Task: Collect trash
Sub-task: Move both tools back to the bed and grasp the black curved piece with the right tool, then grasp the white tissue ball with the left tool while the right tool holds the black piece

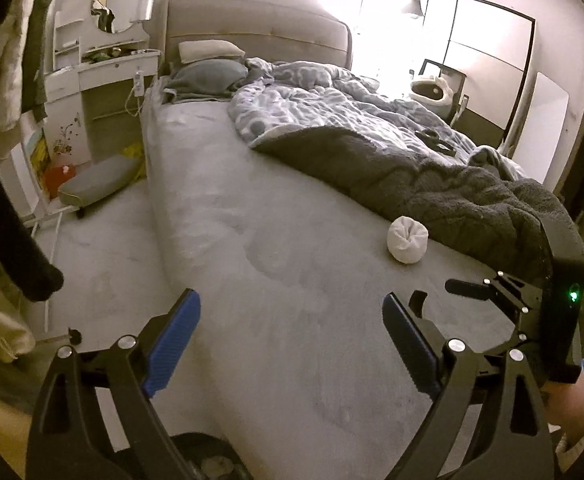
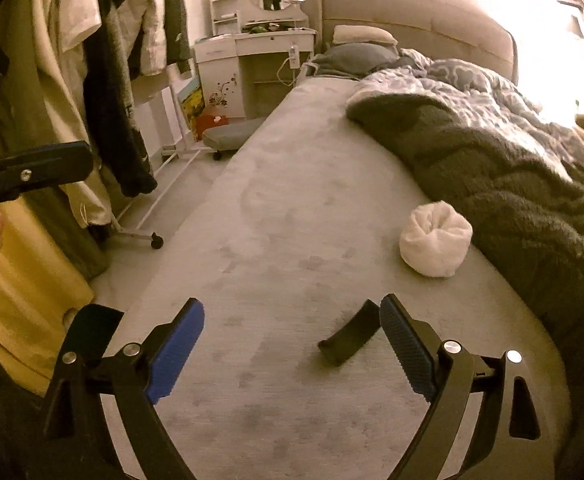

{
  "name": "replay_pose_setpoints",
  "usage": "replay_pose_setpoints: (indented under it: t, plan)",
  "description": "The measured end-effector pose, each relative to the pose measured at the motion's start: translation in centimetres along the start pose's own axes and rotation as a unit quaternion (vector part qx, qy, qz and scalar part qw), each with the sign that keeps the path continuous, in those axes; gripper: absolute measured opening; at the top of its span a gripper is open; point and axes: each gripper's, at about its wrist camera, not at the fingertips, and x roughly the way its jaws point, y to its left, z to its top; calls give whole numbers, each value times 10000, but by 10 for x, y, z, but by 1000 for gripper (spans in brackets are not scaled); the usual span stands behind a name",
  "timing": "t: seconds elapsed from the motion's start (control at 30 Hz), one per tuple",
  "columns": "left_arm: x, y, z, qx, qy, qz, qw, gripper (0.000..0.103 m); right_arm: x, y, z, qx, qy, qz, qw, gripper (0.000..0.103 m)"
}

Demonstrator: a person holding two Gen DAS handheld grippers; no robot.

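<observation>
With the bed [image 2: 292, 208] as our landmark, we see clothes [image 2: 104, 80] hanging on a rack off its left side, and a white vanity desk [image 2: 252, 48] beside its headboard. Our left tongs [image 1: 292, 336] hover over the bed's near left edge, spread wide and holding nothing. Our right tongs [image 2: 292, 340] hang over the bed's near end, likewise wide and empty, a small dark curved piece [image 2: 347, 340] lying just inside the right finger. The white crumpled wad [image 2: 435, 240] rests on the bare bed surface, just beside the dark blanket [image 2: 511, 184] edge, beyond both tongs.
</observation>
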Motion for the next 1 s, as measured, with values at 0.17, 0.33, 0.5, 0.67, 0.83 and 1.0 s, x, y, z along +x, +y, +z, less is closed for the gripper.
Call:
replay_pose_setpoints:
  t: [0.17, 0.33, 0.5, 0.67, 0.83, 1.0]
  plan:
    - [15, -3, 9, -122, 8, -101, 9999, 94, 7, -13, -3, 137, 41, 24, 9999, 91]
    - [28, -3, 17, -175, 11, -112, 9998, 94, 17, -28, -7, 230, 120, 37, 9997, 91]
    - [45, -3, 24, -339, 74, -198, 9992, 94, 27, -39, -13, 292, 234, 138, 9992, 83]
    - [57, -18, 31, -254, 77, -279, 9993, 94, 34, -45, -15, 331, 300, 262, 9987, 68]
    - [71, -31, 34, -239, 124, -399, 9988, 94, 42, -48, -16, 369, 445, 348, 9977, 52]
    - [83, -47, 37, -141, 106, -394, 9991, 94, 40, -54, -16, 519, 395, 409, 9970, 42]
